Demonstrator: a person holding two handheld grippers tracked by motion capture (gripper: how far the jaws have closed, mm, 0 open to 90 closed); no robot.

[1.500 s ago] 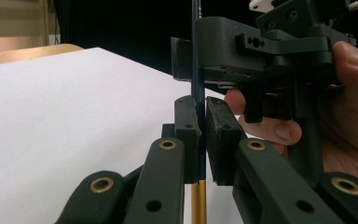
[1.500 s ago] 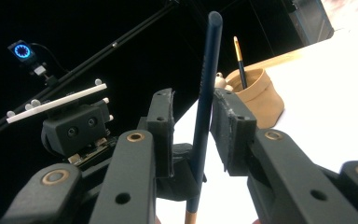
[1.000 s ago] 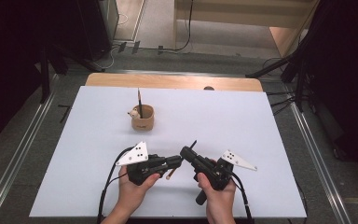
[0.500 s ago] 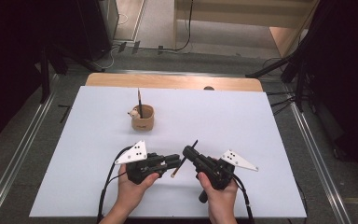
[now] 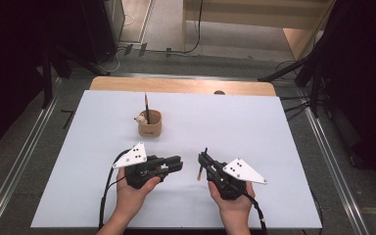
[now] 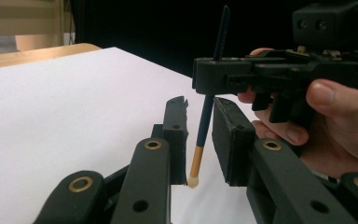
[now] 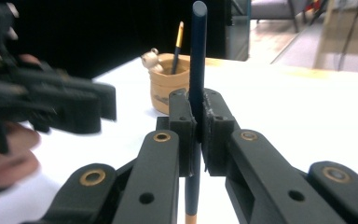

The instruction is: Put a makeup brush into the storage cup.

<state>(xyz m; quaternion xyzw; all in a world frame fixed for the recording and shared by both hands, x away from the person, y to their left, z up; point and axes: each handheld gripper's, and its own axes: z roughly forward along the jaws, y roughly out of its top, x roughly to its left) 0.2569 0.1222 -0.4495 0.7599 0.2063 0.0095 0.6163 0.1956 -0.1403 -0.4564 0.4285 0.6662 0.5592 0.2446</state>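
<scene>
My right gripper [image 5: 203,159] [image 7: 198,100] is shut on a dark blue pencil [image 7: 198,56] [image 5: 201,166], which it holds near upright with its tan end down. In the left gripper view that pencil [image 6: 205,121] shows in the gap of my left gripper [image 6: 199,105], whose jaws have just been opening; neither pad touches it. From above, the left gripper [image 5: 178,164] sits a little left of the pencil, apart from it. The right gripper [image 6: 205,74] grips the pencil higher up. A brown cup [image 5: 150,125] [image 7: 168,88] farther back holds a second pencil [image 5: 147,105] [image 7: 178,44].
The white table top [image 5: 274,147] spreads wide on both sides of the hands. A wooden strip [image 5: 186,85] edges its far side, with dark stands and cables beyond. A small animal figure [image 5: 139,118] sits on the cup's rim.
The two grippers were together at the pencil; now the left one has let go and drawn back to the left. The right one keeps the pencil and has shifted slightly right.
</scene>
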